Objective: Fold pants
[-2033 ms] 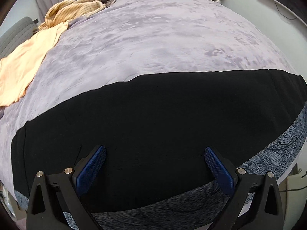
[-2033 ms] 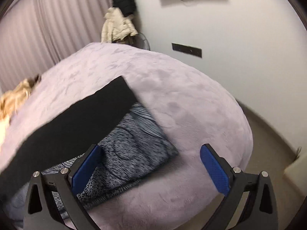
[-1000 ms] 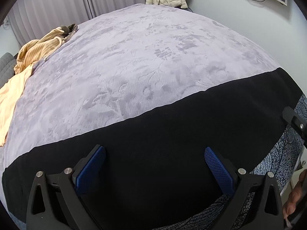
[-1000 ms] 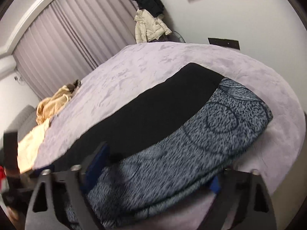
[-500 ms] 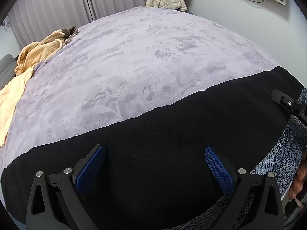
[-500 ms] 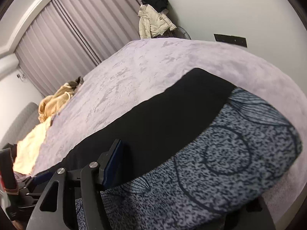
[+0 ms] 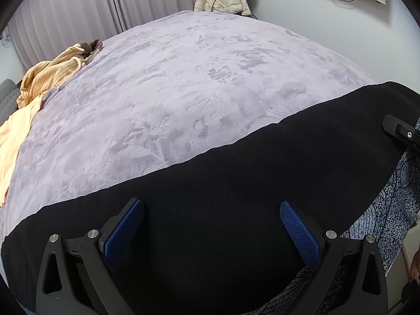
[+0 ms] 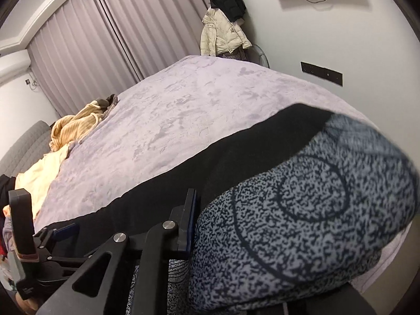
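The pants lie across the near edge of the bed, black on the far side and blue-grey speckled on the near side. My left gripper hangs open just over the black cloth, with nothing between its blue pads. It also shows at the left of the right wrist view as the left gripper. My right gripper is closing its jaws on a raised fold of the speckled cloth. One pad presses the cloth and the other finger is hidden under it. At the right edge of the left wrist view the right gripper is partly seen.
A lilac plush cover spreads over the bed beyond the pants. Yellow striped and pale orange clothes lie at the far left. A cream jacket hangs by the curtains, and a grey padded edge stands at the left.
The right gripper's jaws have come together on the speckled cloth, which now bulges up close to its camera. The left gripper has stayed open over the black cloth.
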The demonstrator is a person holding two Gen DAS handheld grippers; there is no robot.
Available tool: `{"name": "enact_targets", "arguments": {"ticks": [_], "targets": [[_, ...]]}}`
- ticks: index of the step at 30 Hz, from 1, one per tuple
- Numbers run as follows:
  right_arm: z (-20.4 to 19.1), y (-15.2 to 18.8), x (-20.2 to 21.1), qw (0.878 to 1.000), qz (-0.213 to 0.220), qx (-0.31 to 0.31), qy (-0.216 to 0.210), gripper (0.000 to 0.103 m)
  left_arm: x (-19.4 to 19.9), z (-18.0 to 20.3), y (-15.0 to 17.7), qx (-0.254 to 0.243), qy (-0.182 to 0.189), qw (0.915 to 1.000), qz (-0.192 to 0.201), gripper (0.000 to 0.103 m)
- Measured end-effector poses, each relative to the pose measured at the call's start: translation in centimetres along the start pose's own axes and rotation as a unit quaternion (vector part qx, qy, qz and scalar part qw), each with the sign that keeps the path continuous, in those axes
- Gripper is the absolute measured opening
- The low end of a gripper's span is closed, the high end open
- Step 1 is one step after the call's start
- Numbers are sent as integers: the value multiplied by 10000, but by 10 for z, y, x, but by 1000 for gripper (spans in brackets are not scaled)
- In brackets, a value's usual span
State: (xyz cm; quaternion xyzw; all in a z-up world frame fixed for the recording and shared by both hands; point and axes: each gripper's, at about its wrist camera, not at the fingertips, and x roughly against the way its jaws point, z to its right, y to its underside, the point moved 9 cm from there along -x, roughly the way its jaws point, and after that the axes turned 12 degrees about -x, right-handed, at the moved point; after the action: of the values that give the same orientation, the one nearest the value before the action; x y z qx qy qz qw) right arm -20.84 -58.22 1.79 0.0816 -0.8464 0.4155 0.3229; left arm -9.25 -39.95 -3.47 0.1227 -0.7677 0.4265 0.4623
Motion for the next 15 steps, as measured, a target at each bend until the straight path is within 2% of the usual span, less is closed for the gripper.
{"name": "enact_targets", "arguments": {"ticks": [3, 5, 7, 9, 10, 11, 13, 15], "targets": [[10, 6, -16, 9994, -282, -162, 114, 21, 2, 0, -1, -5, 51, 10000, -18, 103], [22, 8, -23, 9981, -370, -483, 24, 41, 8, -3, -3, 183, 300, 9994, -74, 103], [31, 7, -24, 9943, -413, -929, -307, 43, 16, -5, -4, 436, 638, 9970, -2, 103], [34, 6, -23, 9930, -377, -1054, -387, 43, 15, -1, 0, 392, 664, 9970, -27, 103], [33, 6, -24, 9941, -360, -974, -327, 42, 11, 4, 4, 235, 543, 9982, -99, 103], [31, 6, -24, 9954, -355, -855, -251, 36, 7, 9, 7, 10, 316, 9995, -70, 103], [23, 3, -20, 9970, -321, -677, -194, 17, 4, 16, 8, -266, 20, 9996, 91, 103], [9, -5, -6, 9988, -101, -462, -149, 15, 2, 16, 7, -299, 51, 9995, 45, 103]]}}
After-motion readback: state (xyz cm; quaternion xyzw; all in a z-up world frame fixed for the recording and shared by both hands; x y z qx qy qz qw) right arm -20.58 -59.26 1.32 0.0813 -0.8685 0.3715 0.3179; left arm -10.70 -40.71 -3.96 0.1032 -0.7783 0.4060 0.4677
